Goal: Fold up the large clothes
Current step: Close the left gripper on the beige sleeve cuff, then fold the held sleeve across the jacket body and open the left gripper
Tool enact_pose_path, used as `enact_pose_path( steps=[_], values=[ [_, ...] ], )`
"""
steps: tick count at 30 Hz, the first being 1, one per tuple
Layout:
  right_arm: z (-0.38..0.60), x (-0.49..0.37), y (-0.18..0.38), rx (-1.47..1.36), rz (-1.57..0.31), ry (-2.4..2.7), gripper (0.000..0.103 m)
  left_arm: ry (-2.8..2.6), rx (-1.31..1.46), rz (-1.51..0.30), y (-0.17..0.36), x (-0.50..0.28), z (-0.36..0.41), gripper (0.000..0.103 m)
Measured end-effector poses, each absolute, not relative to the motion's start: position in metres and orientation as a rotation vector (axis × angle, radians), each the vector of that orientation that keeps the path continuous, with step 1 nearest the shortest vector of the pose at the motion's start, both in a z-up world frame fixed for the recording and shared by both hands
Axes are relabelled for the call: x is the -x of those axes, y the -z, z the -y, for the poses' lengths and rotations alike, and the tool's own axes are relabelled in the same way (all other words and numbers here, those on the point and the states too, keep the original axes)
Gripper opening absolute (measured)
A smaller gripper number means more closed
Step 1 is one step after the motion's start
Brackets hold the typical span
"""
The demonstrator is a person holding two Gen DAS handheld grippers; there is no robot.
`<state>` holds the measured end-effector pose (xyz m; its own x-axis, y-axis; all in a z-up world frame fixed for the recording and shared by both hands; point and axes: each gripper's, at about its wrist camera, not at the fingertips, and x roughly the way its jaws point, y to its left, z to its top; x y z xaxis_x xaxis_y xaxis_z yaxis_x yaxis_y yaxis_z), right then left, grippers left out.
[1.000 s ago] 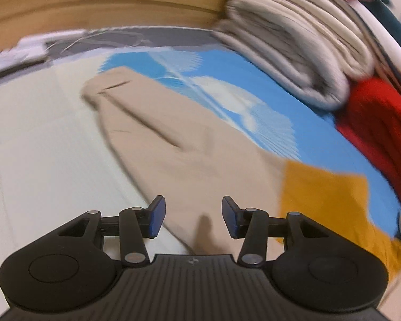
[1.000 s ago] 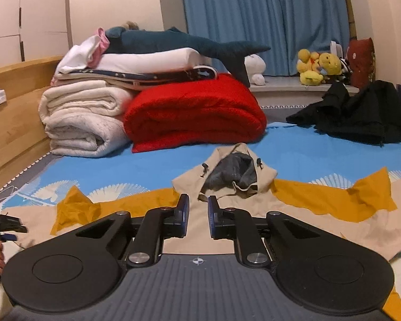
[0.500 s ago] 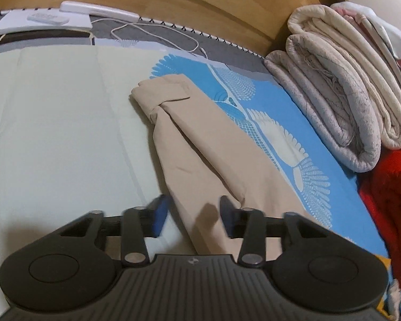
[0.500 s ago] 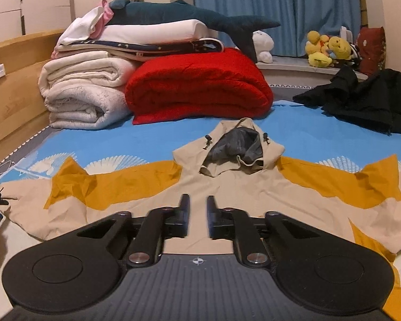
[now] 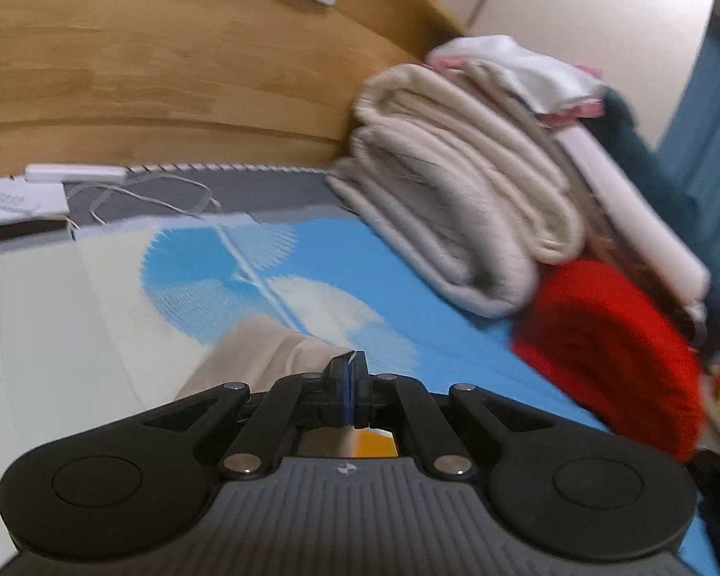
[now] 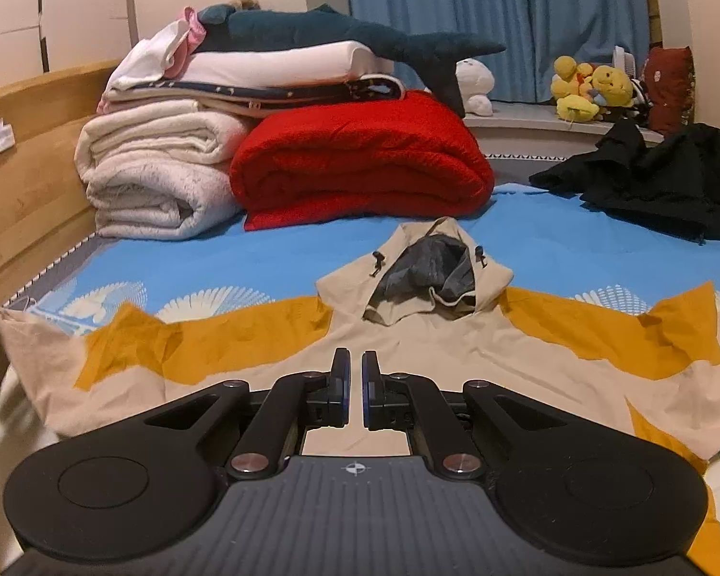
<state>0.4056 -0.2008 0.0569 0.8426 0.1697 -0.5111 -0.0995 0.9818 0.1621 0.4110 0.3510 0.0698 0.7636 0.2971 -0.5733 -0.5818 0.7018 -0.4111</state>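
Bedroom, wooden headboard [image 5: 168, 72] at 11 o'clock, blue sheet [image 5: 408, 288] spread below. Found left gripper [image 5: 348, 365] clamped fully closed on a sliver of the beige sleeve [image 5: 264, 355], cloth trailing off toward 8 o'clock. Found right gripper [image 6: 355, 369] narrowed to a slit, nothing between the jaws, poised over the jacket [image 6: 408, 336]. Lay flat on the sheet, that jacket, arms spread, hood [image 6: 427, 273] at 12 o'clock, pinched sleeve raised at the 9 o'clock edge. Sat beyond the hood, a red blanket [image 6: 360, 158].

Judged the step as bringing the sleeve across the body. Best done with a firm pinch, lifted just clear of the sheet, carried straight toward 3 o'clock and laid flat; right gripper pressed on the body would likely stop dragging.

Made out no readable writing or brand; only a small cross mark on each gripper body.
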Motion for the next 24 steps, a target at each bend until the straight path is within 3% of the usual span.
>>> enact_pose_path(
  steps=[3,8,12,19,22,24],
  values=[
    [0.207,-0.401,-0.063,-0.153,-0.551,-0.140,0.004,-0.442,0.609,-0.497,-0.085,-0.391,-0.306,0.000],
    [0.219,-0.388,-0.072,-0.154,-0.531,-0.125,0.004,-0.386,0.553,-0.555,-0.064,-0.392,-0.244,0.000],
    [0.236,-0.377,-0.069,-0.171,-0.545,-0.087,0.004,-0.313,0.356,-0.516,-0.066,-0.414,-0.187,0.000],
    [0.254,-0.369,-0.050,-0.203,-0.631,-0.021,0.004,0.146,0.237,-0.548,-0.055,-0.410,-0.047,0.000],
    [0.258,-0.376,-0.043,-0.248,-0.663,0.010,0.005,0.454,0.206,-0.733,-0.036,-0.415,0.001,0.019],
    [0.260,-0.381,-0.038,-0.277,-0.687,0.031,0.008,0.463,0.217,-0.763,-0.031,-0.416,0.005,0.043]
  ],
)
